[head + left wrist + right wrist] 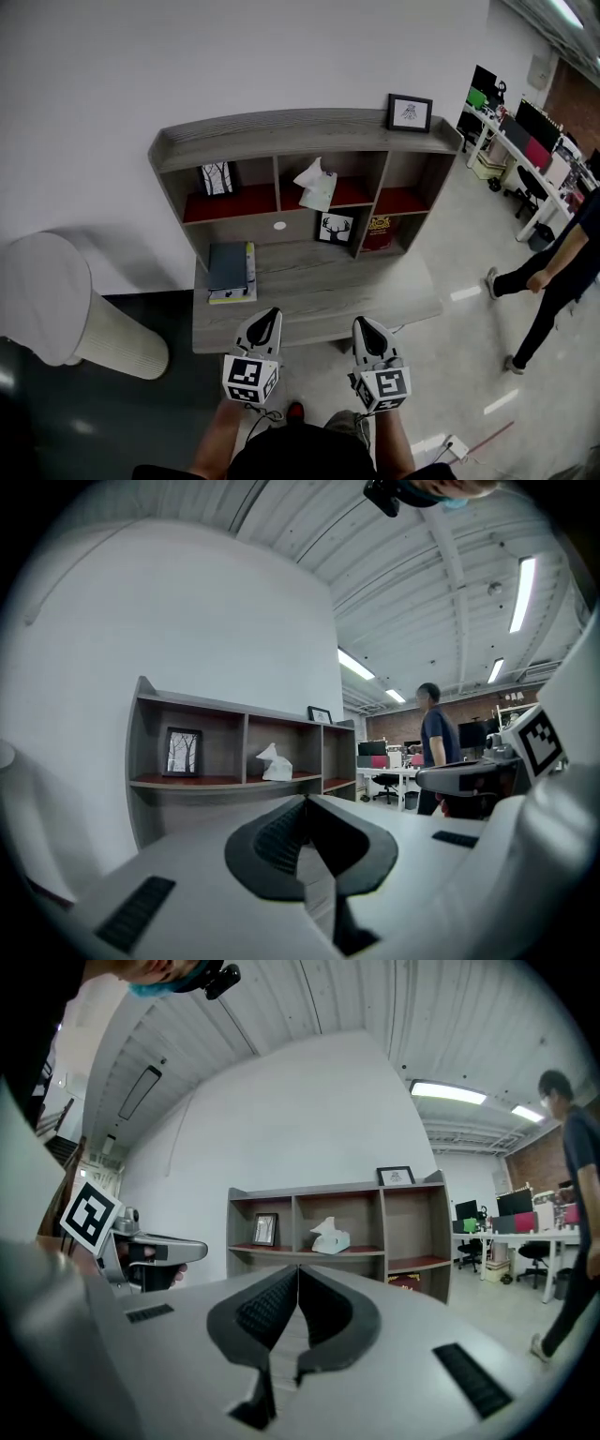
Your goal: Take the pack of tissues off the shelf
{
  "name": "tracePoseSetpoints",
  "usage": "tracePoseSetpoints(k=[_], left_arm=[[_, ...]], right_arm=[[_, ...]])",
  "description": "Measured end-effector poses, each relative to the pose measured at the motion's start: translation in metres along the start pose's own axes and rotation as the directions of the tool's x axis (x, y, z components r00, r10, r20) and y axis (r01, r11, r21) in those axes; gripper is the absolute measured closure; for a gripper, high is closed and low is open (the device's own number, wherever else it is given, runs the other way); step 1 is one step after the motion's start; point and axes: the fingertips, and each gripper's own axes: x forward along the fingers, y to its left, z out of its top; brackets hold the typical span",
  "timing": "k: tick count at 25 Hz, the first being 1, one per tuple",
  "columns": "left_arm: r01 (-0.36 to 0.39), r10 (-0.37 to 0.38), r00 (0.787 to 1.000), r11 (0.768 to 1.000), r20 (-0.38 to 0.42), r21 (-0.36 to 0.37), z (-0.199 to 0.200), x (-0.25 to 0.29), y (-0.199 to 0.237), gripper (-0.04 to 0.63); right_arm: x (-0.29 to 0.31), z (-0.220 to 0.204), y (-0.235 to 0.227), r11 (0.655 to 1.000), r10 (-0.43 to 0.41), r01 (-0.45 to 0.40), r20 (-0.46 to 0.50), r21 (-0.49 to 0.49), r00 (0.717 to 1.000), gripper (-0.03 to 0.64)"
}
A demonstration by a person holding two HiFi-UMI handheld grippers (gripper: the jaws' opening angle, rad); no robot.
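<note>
Both tools are closed and empty. The left gripper [266,326] has its ribbed black pads pressed together in its own view [305,803], with nothing between them. The right gripper [367,333] looks the same [298,1271]. Both are held roughly level over the near edge of the grey desk top [328,291].

The pack of tissues [316,186] lies straight ahead of them, on the far side of the desk and higher up. It sits in the middle upper compartment of the shelf [281,127], on a red-lined floor. In the head view it falls about midway between the two grippers, so neither hand is clearly nearer. From the left gripper it sits a little left of the jaw line [274,764]. From the right gripper it sits a little right of it [329,1237].

The pack looks like a soft white block, wider than it is tall. Its long axis seems to run left to right along the shelf, and a crumpled tuft of tissue rises from its top. The shelf itself is matt, grey, wood-grained board with upright dividers. A small framed picture [217,178] stands in the compartment to the left of the pack.
</note>
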Motion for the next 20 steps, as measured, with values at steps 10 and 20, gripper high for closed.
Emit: tracePoseSetpoints(k=[10, 20], left_arm=[[-0.016, 0.016, 1.0, 1.0, 0.0, -0.019, -0.002, 0.016, 0.038, 0.586], [-0.09, 0.09, 0.996, 0.996, 0.007, -0.022, 0.007, 0.07, 0.065, 0.586]], right_arm=[[0.041, -0.002, 0.011, 1.0, 0.017, -0.017, -0.017, -0.006, 1.0, 0.589], [0.113, 0.005, -0.023, 0.996, 0.093, -0.093, -0.001, 0.002, 0.996, 0.589]])
